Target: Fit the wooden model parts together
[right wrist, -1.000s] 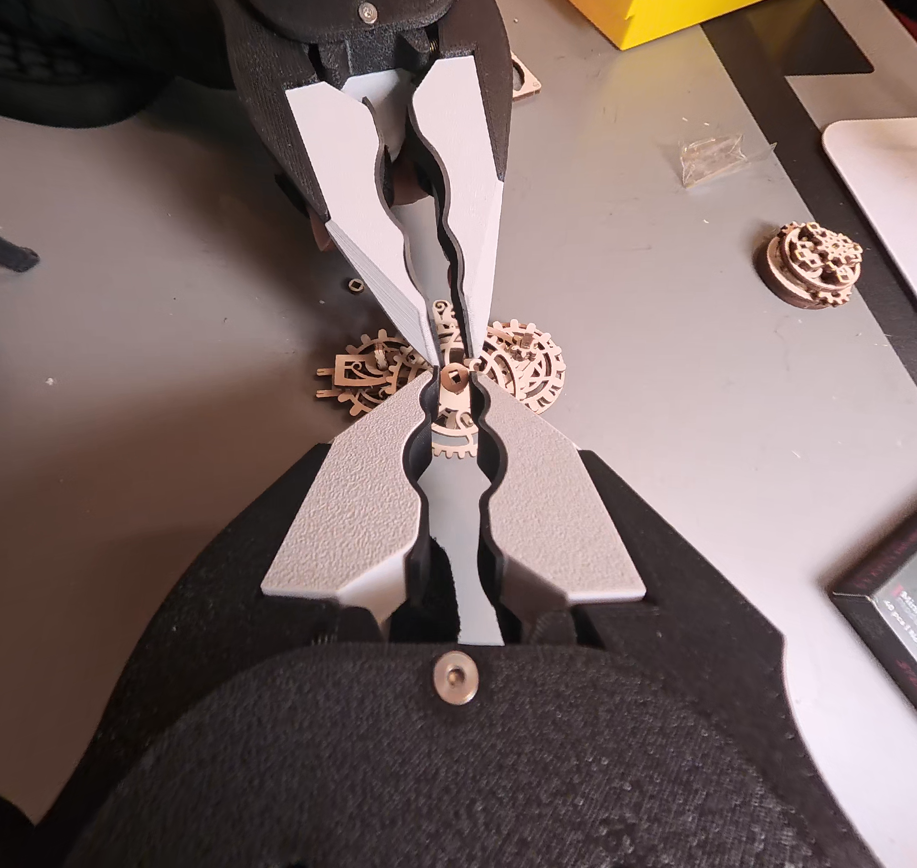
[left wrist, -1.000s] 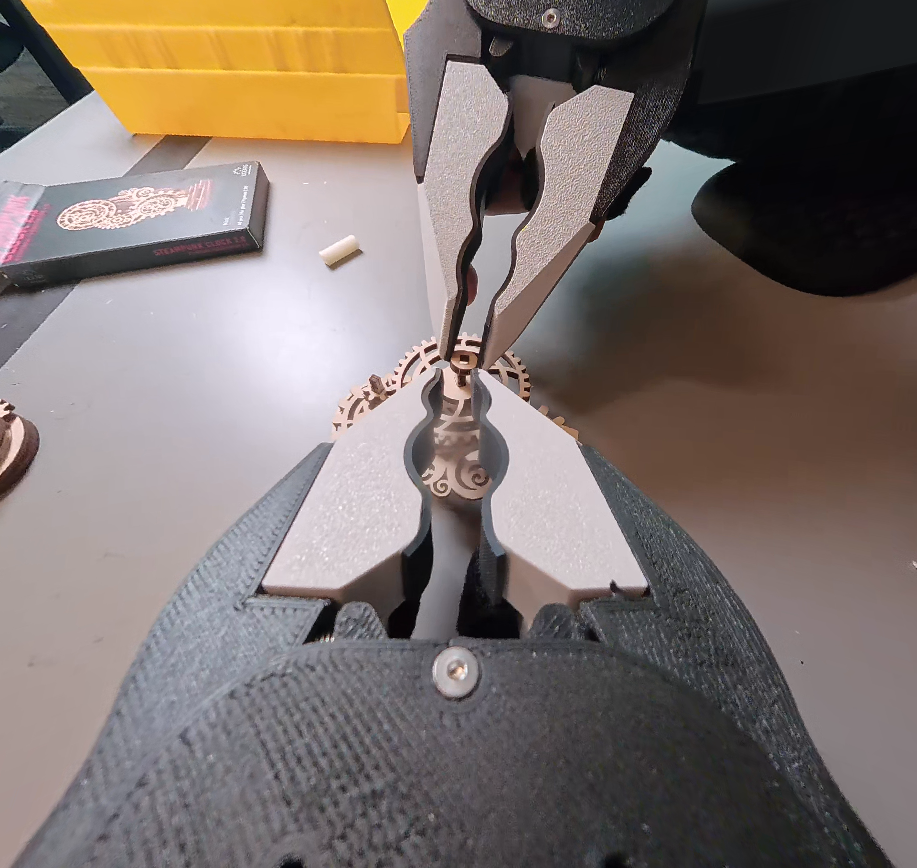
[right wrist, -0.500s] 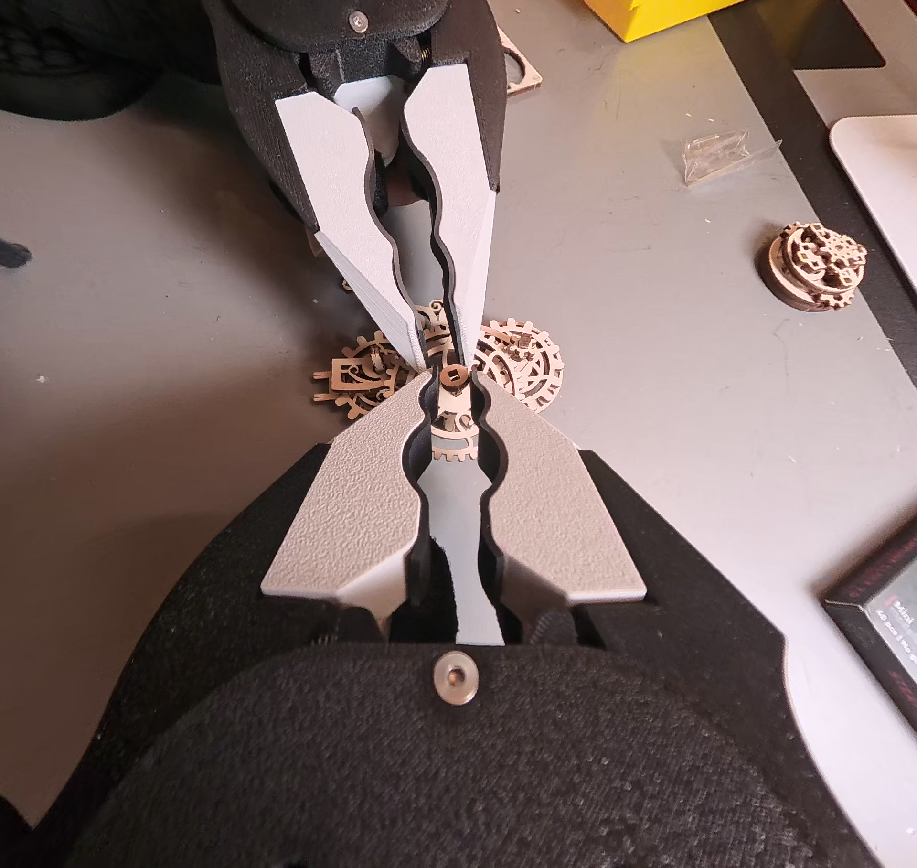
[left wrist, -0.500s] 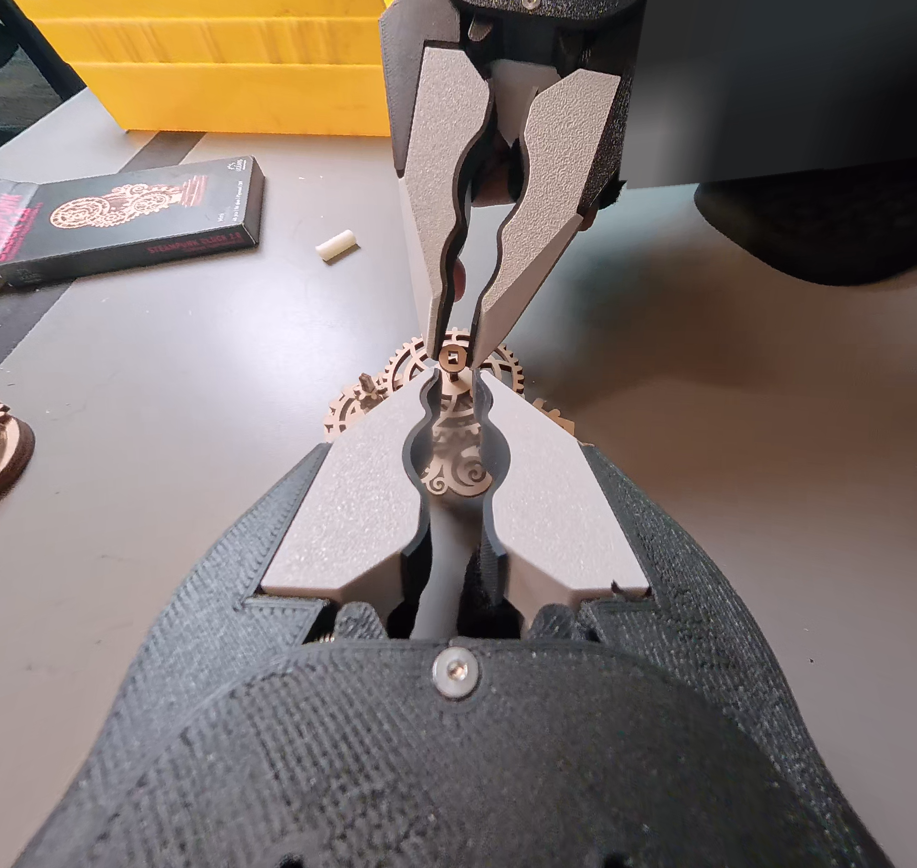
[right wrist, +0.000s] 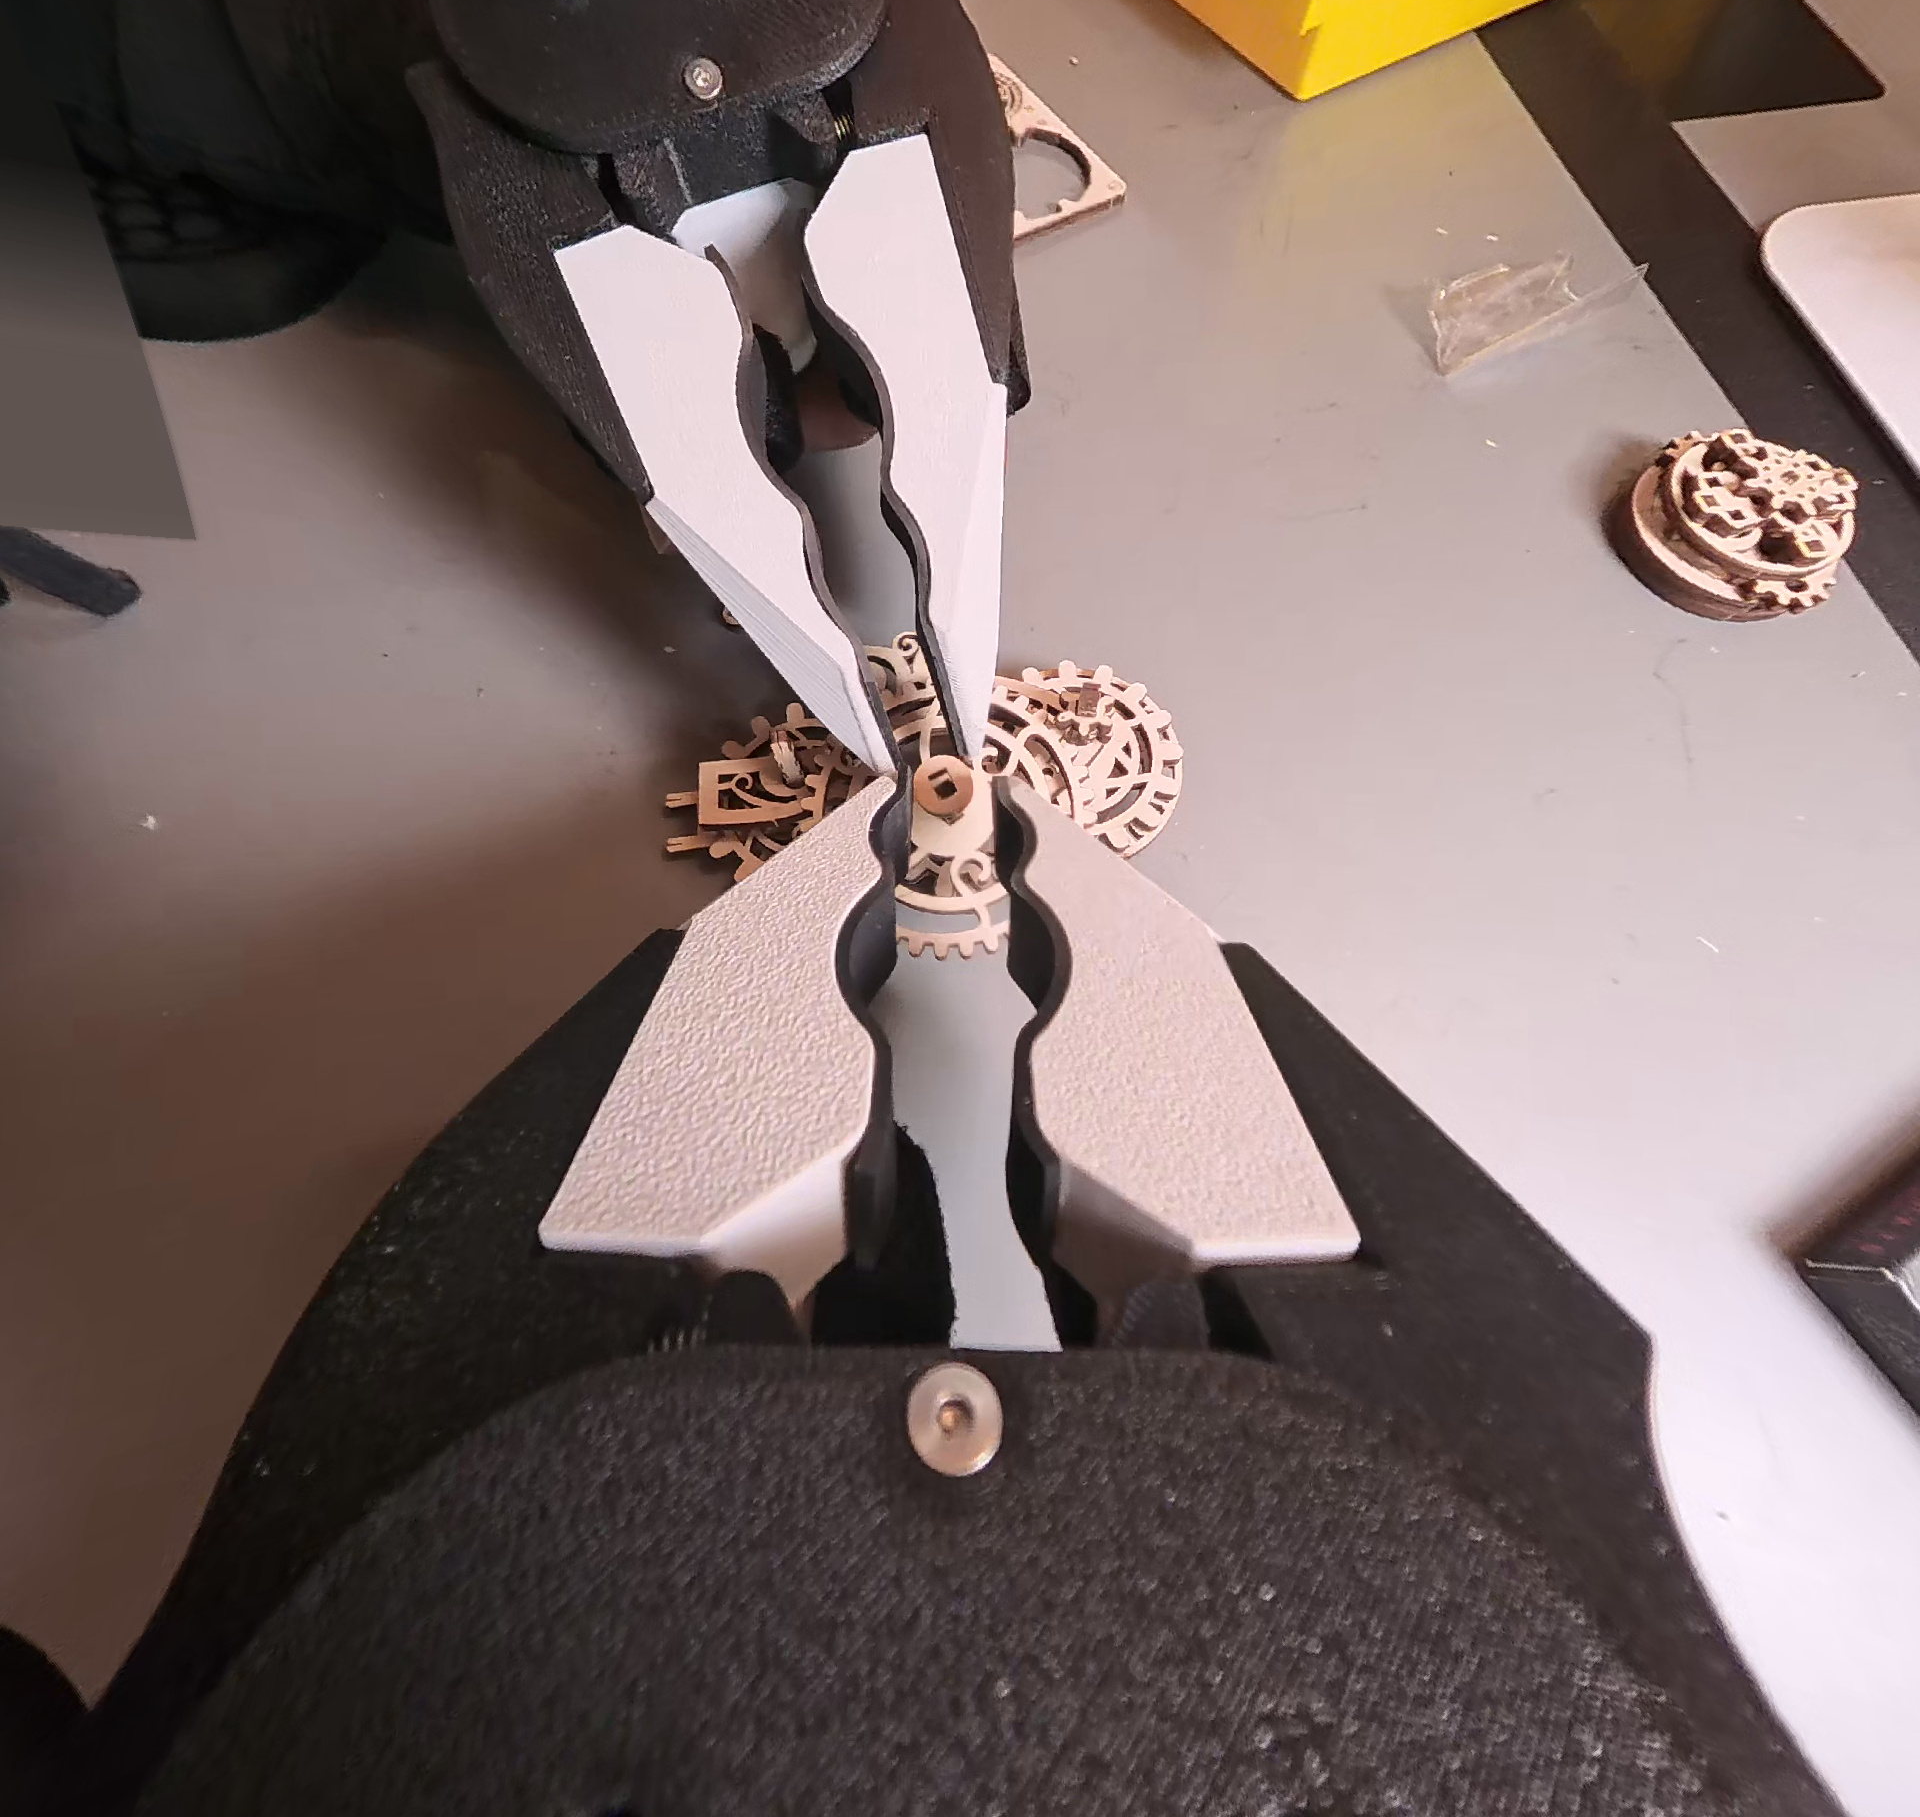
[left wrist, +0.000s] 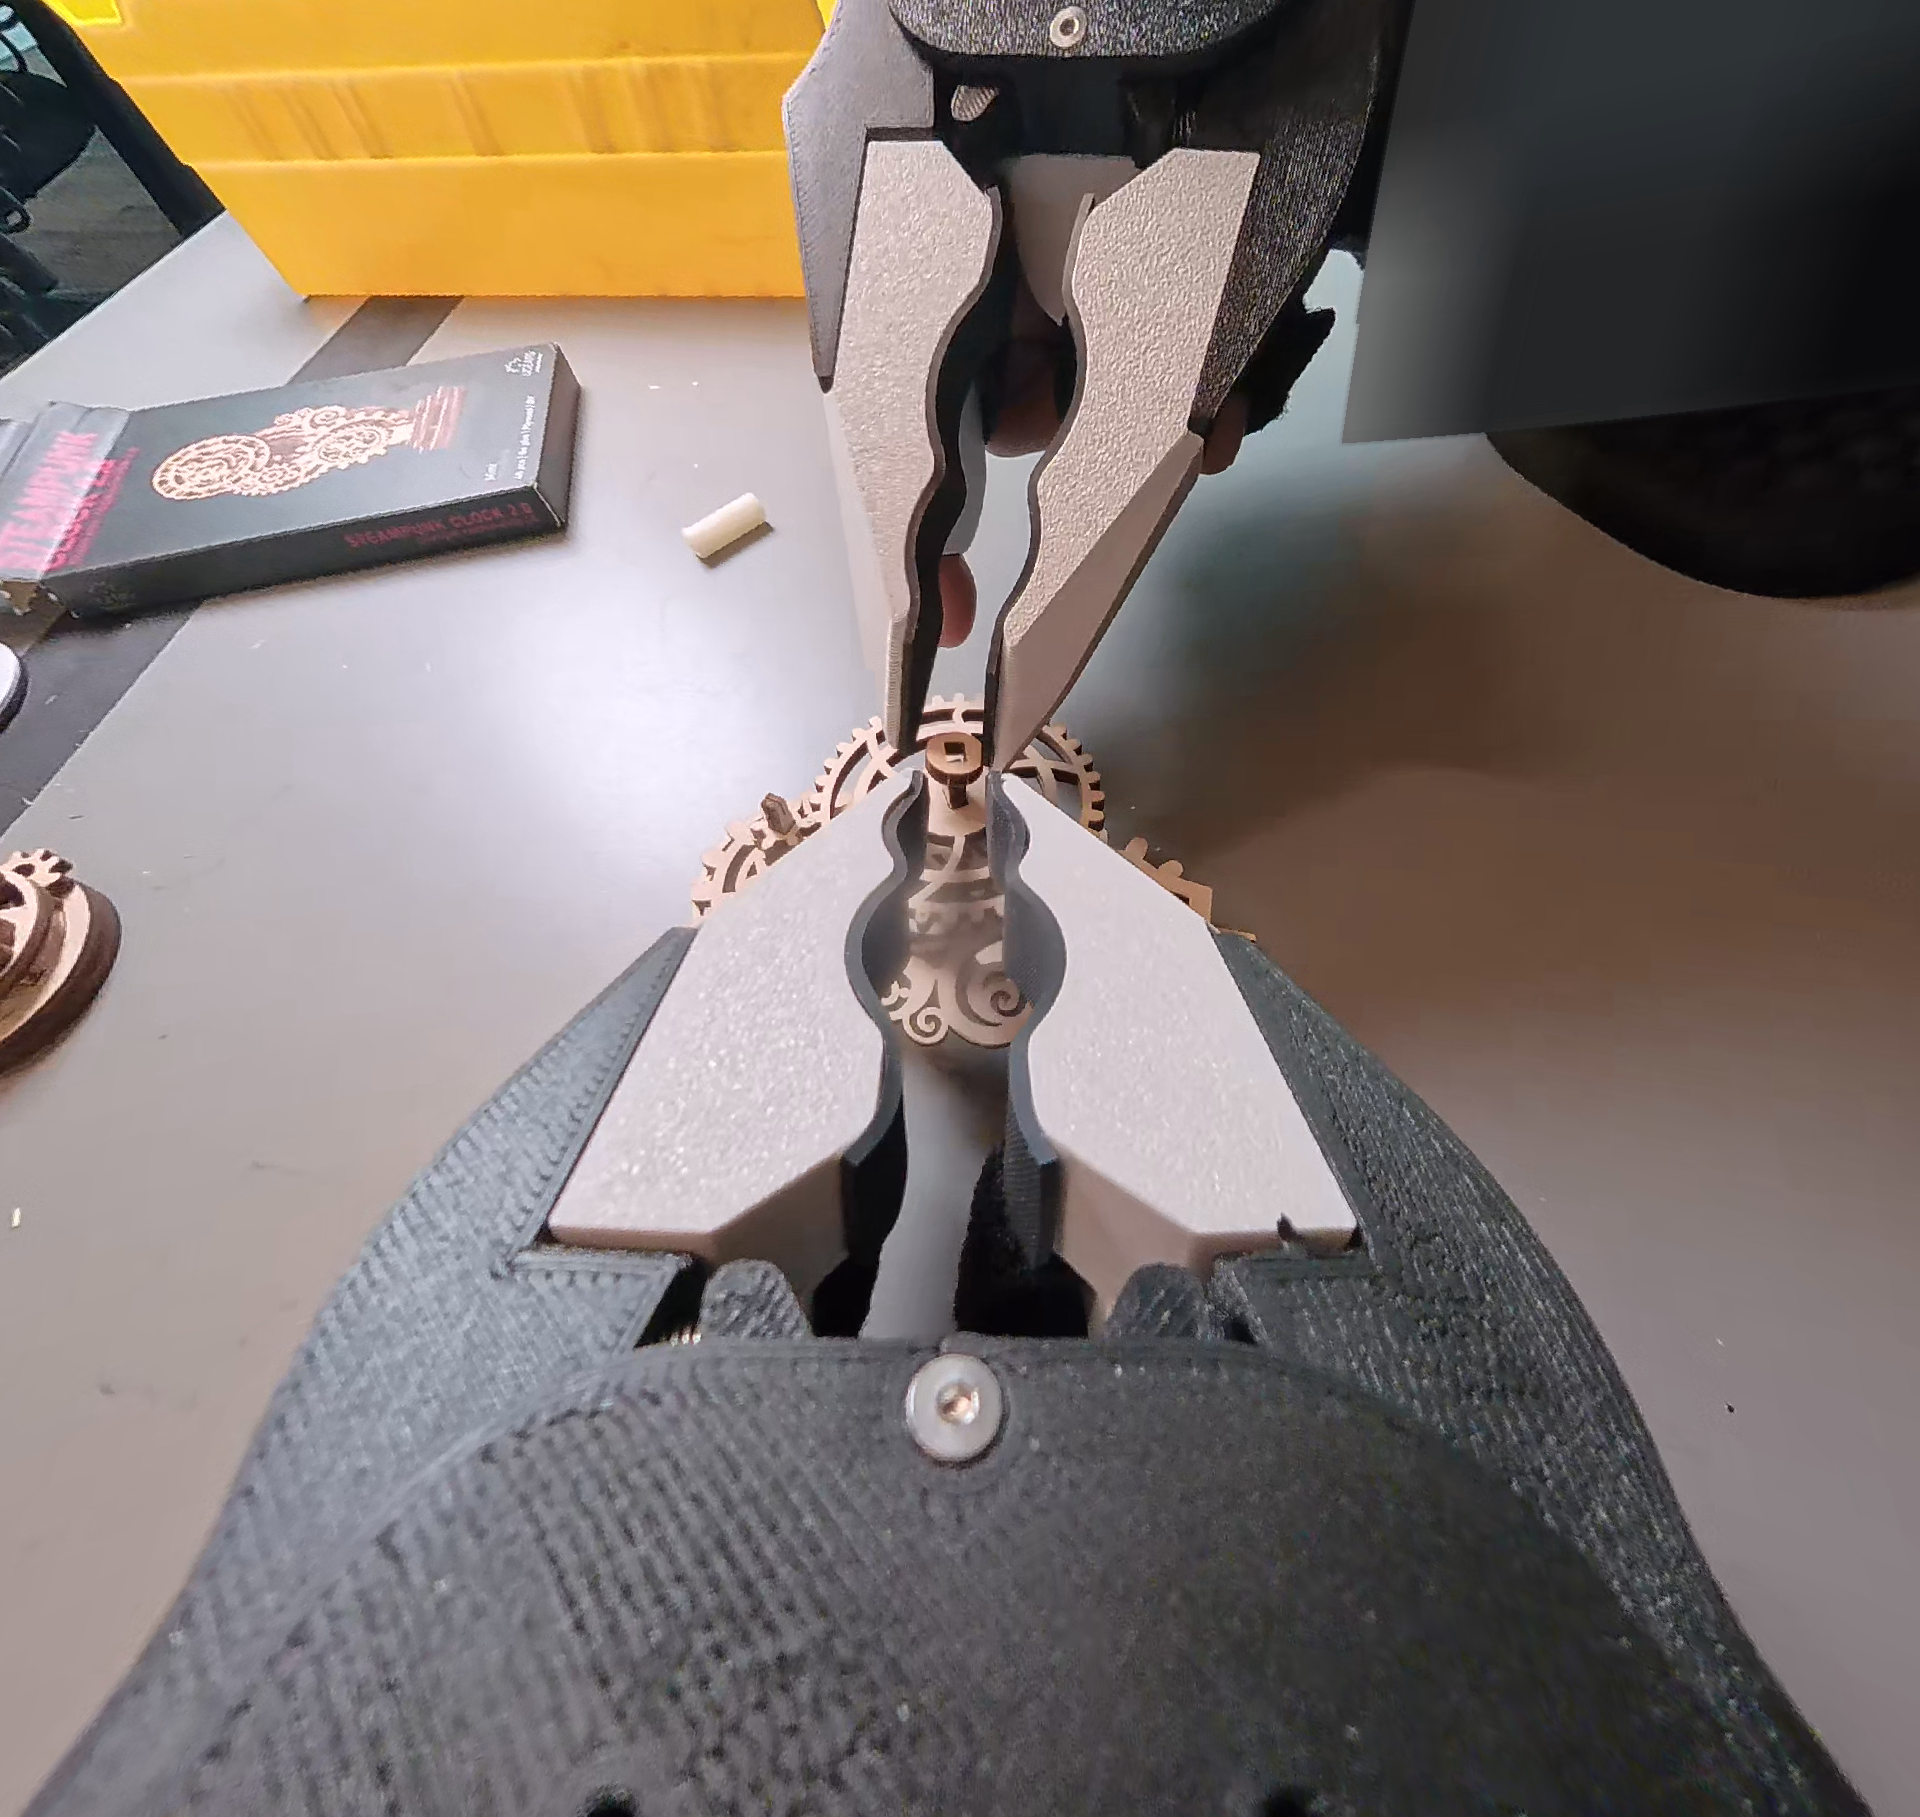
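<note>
Partly, gear plate (left wrist: 940, 946) behind left claw (left wrist: 953, 782)

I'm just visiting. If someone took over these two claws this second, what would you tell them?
Left claw: narrow, at the centre post of the flat wooden gear model on the table; whether it pinches is unclear.
Right claw: open around the small wooden ring, with a gap on one side.
Done: ring is on the post.
Left: it sits high, so probably press it down, then add other parts.
</note>
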Demonstrator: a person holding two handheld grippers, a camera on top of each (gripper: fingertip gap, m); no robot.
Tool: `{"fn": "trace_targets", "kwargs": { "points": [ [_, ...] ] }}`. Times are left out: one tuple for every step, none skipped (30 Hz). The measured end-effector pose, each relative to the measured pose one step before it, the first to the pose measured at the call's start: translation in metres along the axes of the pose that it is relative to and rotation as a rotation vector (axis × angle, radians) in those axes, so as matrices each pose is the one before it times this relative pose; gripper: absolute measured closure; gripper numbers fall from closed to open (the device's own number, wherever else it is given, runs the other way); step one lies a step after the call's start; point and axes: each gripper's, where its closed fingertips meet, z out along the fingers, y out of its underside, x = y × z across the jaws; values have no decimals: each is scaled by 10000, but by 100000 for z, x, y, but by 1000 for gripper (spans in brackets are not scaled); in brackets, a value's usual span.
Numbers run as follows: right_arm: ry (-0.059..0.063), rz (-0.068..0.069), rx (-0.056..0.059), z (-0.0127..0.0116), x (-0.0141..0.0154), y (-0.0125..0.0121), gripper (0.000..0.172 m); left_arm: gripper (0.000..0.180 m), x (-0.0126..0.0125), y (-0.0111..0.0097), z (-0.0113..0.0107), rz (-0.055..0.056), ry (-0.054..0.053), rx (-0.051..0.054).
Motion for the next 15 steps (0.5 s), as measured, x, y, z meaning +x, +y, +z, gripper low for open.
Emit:
{"fn": "trace_targets", "kwargs": {
  "points": [
    [17, 10, 27, -68, 52, -25, 158, 172, -18, -21, 0, 11, -17, 8],
    [22, -2, 38, -91, 35, -55, 158, 172, -8, -10, -9, 2, -9, 3],
    [-2, -2, 40, -92, -11, -56, 158, 172, 2, -10, 1, -14, 0, 10],
    [-1, 9, 45, -86, -5, -66, 157, 173, 12, -23, -5, -17, 11, 15],
    [0, 18, 20, -52, 12, -18, 158, 173, 9, -19, 1, -7, 4, 7],
    [-12, 7, -15, -13, -32, 47, 157, 173, 6, 20, -3, 8, -2, -8],
    [-10, -3, -27, 23, -28, 82, 158, 173, -16, 27, 17, 11, -13, -14],
    [-16, -8, -55, 11, -56, 128, 157, 173, -6, 32, 4, 13, -15, -13],
    [1, -10, -46, -49, -6, 125, 157, 174, -18, 14, -9, 15, -15, -11],
    [18, 4, -34, -133, 37, 126, 157, 173, -8, 23, -28, 14, -13, -10],
    [8, 17, -48, -233, 37, 162, 157, 174, -36, 2, -49, 10, -28, -1],
    [-8, 22, -53, -299, 22, 190, 157, 174, -59, -35, -75, 3, -34, 26],
    [-30, 24, -50, -319, -5, 204, 157, 174, -41, -48, -76, -12, -18, 29],
    [5, 27, -27, -321, 37, 162, 157, 174, -77, -30, -78, -19, -33, 26],
    [22, 26, -17, -284, 59, 165, 157, 174, -133, -23, -75, -16, -56, 29]
  ]
}}
